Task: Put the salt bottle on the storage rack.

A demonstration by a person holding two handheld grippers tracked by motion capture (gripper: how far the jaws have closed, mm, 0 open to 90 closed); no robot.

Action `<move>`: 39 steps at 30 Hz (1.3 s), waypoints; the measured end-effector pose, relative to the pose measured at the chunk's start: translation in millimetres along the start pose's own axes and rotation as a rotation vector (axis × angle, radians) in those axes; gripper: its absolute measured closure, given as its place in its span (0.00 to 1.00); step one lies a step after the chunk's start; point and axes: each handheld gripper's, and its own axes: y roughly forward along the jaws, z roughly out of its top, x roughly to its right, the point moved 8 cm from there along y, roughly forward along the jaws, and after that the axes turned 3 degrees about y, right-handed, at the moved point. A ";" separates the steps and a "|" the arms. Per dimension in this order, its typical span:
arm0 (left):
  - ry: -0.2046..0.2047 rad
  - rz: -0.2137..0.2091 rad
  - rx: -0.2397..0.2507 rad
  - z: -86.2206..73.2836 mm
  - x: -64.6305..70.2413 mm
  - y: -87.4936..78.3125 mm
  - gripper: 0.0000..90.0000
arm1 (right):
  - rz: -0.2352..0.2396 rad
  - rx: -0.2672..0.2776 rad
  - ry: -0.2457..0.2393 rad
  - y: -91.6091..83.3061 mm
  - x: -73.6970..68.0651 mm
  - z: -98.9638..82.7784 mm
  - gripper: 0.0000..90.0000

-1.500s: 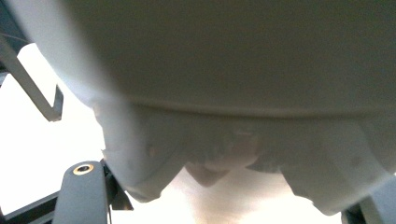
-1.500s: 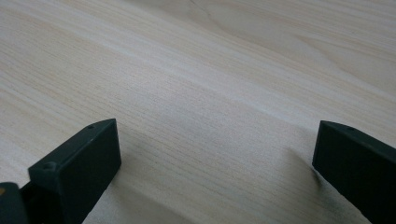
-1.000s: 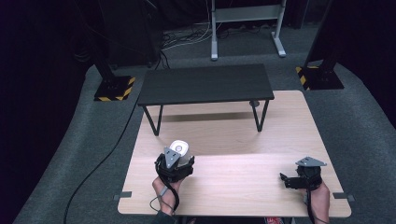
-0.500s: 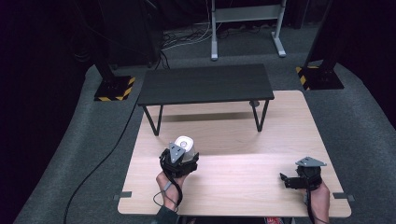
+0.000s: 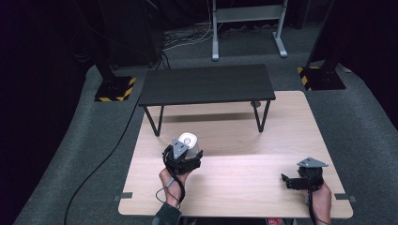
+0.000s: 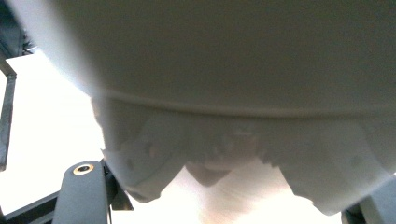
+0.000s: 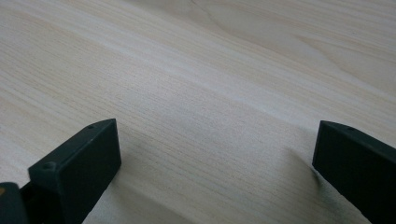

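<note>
My left gripper (image 5: 184, 152) is shut on a white rounded object (image 5: 189, 141), a cup-like thing with a round top, held just above the wooden table (image 5: 234, 187) at its left middle. In the left gripper view the white object (image 6: 233, 70) hangs very close and blurred, and a black finger (image 6: 81, 196) shows at the bottom left. My right gripper (image 5: 293, 180) rests low at the table's front right. In the right gripper view it (image 7: 215, 144) stands open, with bare wood between its fingers.
A low black bench (image 5: 206, 84) on thin legs stands across the far half of the table. Past the table lie grey carpet, a black cable (image 5: 101, 159), stand bases with yellow-black stripes (image 5: 112, 89) and a metal frame (image 5: 244, 28).
The left gripper has carried the white object a little to the right and away from the person, tilting it so its round top faces the camera more. The right gripper has kept still.
</note>
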 end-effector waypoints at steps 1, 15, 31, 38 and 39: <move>0.001 -0.004 0.001 1.0 -0.2 0.5 0.33 | 0.000 0.000 0.000 0.0 0.0 0.0 0.00; 0.013 -0.044 -0.005 17.9 -0.6 13.6 0.33 | -0.002 0.001 -0.001 0.0 -0.3 -0.1 0.00; 0.026 -0.065 -0.008 32.6 1.0 25.4 0.33 | -0.001 0.001 -0.001 -0.1 -0.2 -0.1 0.00; 0.018 -0.068 -0.011 37.5 -1.2 32.0 0.33 | 0.000 0.000 0.000 0.0 -0.1 0.0 0.00; 0.020 -0.070 -0.011 38.5 -1.2 33.0 0.33 | 0.000 0.000 0.000 0.0 -0.1 0.0 0.00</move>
